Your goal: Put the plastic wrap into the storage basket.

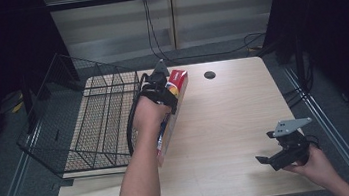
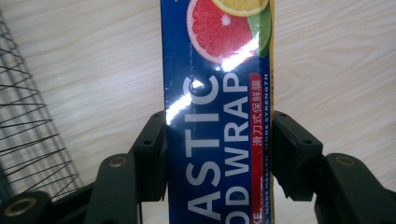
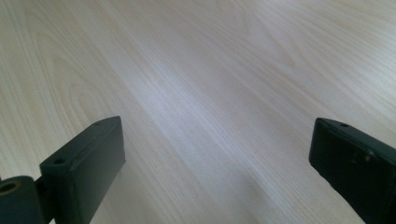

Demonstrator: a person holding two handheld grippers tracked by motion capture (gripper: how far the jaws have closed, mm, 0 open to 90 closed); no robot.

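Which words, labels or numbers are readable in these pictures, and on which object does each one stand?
"ASTIC" and "OD WRAP": big white letters on the blue plastic wrap box between the jaws of the left gripper; the first letters are cut off.
"MORE STRENGTH", "MORE HEALTH": small white print along the box's right edge.
"滑刀式保鲜膜": on a red strip of the same box.
In the high view the print on the box is too small to read.

The forearm [image 1: 140, 183] hides most of the plastic wrap box [image 1: 179, 80].
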